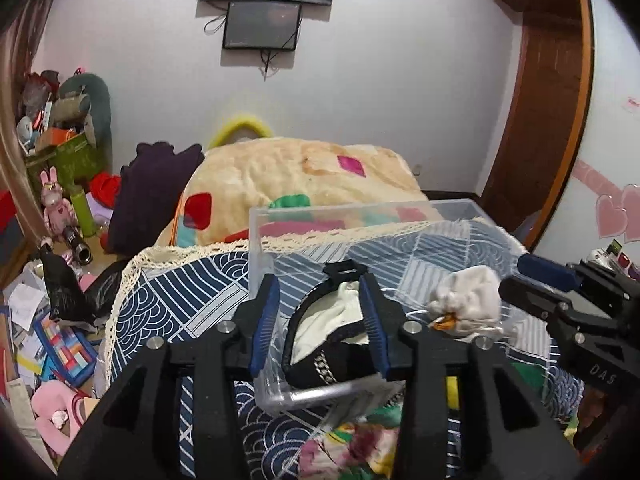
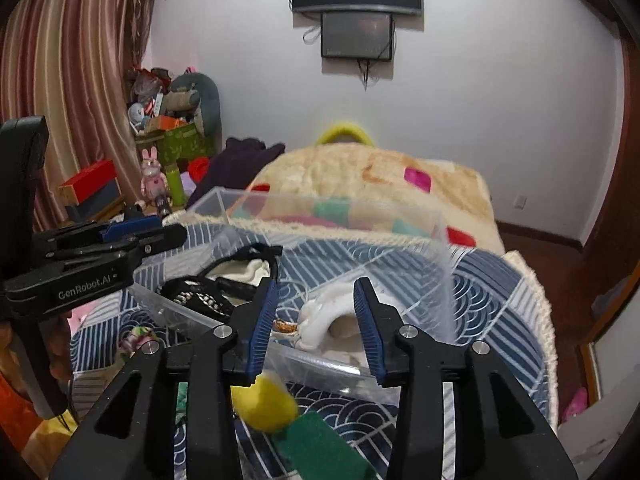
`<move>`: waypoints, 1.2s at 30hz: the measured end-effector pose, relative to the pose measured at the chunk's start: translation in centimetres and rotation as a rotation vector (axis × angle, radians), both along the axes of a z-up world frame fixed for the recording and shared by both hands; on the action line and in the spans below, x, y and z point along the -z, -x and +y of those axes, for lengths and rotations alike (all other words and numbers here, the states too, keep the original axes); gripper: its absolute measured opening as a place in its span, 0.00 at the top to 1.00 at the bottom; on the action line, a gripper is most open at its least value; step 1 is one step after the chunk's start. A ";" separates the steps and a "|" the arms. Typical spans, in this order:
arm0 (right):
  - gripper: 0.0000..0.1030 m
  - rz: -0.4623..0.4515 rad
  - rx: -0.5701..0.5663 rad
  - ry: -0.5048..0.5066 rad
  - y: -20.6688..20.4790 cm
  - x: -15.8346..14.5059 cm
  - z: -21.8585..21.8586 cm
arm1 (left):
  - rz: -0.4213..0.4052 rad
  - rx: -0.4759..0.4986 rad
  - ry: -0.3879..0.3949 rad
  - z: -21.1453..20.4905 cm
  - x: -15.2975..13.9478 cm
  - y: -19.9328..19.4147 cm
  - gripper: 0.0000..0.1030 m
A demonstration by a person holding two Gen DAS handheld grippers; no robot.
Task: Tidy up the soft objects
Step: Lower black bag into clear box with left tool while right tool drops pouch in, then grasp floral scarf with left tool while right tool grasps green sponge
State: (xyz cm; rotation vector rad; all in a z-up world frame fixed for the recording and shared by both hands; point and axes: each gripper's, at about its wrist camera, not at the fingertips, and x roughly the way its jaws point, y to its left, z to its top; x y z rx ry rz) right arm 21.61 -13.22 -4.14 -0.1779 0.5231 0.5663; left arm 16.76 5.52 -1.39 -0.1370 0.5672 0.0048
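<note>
Nearest to me lay the loose pieces not yet sorted: a yellow plush ball (image 2: 264,404) and a green felt piece (image 2: 320,444) just under my right gripper (image 2: 316,328), on the blue patterned cloth (image 2: 492,280); the right tongs stood wide and held nothing, and so did my left gripper (image 1: 320,328), its blue pads (image 1: 264,320) parted over the near wall of the clear plastic box (image 1: 320,394); inside the box, on its left side, lay the black and cream cap (image 1: 324,332) with its chain trim, and on its right side the white soft toy (image 2: 324,312), well settled on the bottom, the two apart from each other; beyond the box the cloth ran to its lace edge (image 1: 224,246), and past that sat the cream blanket (image 1: 304,172) with coloured patches, the dark purple garment (image 1: 148,188) and the cluttered corner under the wall screens. I judged the next soft thing to be the yellow ball; to take it well I would have drawn the right tongs back and down, straddled the ball across its middle, closed gently so the plush did not squirt out, and kept the left tongs steadying the box wall rather than crowding the opening.
</note>
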 end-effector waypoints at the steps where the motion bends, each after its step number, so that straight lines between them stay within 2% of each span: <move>1: 0.60 -0.016 0.000 -0.008 0.4 -0.4 -0.3 | -0.012 0.001 0.000 -0.1 -0.3 0.5 0.52; 4: 0.51 -0.056 0.006 -0.036 1.4 -1.6 -1.0 | -0.053 -0.003 -0.008 -0.4 -1.1 2.2 0.41; 9: 0.40 -0.113 0.015 -0.084 3.3 -2.8 -2.2 | -0.082 0.008 0.001 -0.6 -1.6 4.4 0.33; 13: 0.34 -0.124 0.017 -0.095 4.4 -2.4 -3.0 | -0.098 0.007 -0.004 -1.0 -1.3 6.1 0.20; 16: 0.32 -0.116 0.020 -0.088 4.6 -1.5 -3.2 | -0.098 0.011 0.000 -1.3 -0.6 7.2 0.16; 21: 0.32 -0.078 0.023 -0.057 4.7 0.5 -3.4 | -0.059 0.022 0.012 -1.7 1.1 8.0 0.15; 29: 0.32 0.050 0.034 -0.037 3.7 4.9 -3.6 | 0.009 0.047 0.015 -2.8 4.8 8.8 0.14; 36: 0.32 0.120 0.055 -0.010 3.0 7.4 -3.7 | 0.051 0.076 0.028 -3.6 7.0 8.5 0.13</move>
